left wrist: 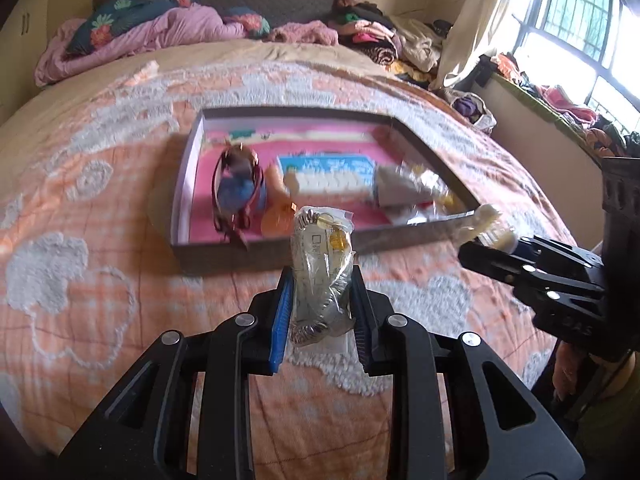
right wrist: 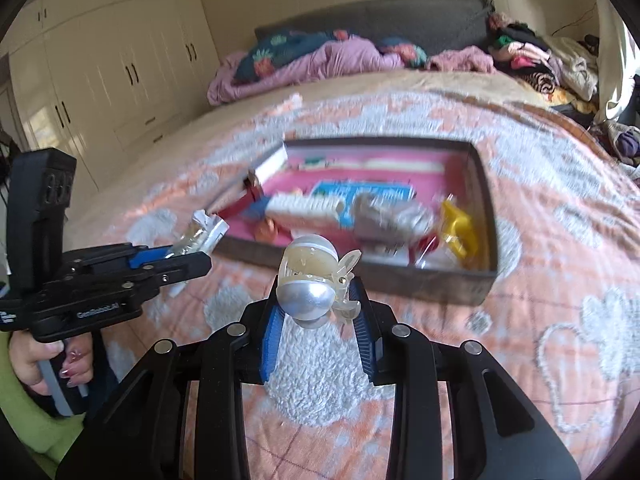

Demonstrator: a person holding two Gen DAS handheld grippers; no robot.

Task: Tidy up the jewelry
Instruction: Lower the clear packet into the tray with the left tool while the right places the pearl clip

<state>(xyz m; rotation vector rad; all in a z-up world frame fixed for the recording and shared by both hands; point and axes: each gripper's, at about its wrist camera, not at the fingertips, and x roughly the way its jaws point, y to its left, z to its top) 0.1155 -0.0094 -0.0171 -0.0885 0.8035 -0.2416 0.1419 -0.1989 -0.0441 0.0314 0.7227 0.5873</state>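
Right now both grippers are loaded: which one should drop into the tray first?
Probably right. The right gripper holds the hair clip near the tray's front wall; the left gripper, with the plastic packet, looks farther back.

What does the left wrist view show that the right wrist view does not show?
Only the left wrist view shows the barred window and the sunglasses in the box. Only the right wrist view shows the white wardrobe and the person's hand on a handle. Both show the shallow box on the orange bedspread, the left gripper shut on a plastic jewelry packet, and the right gripper shut on a pearly hair claw.
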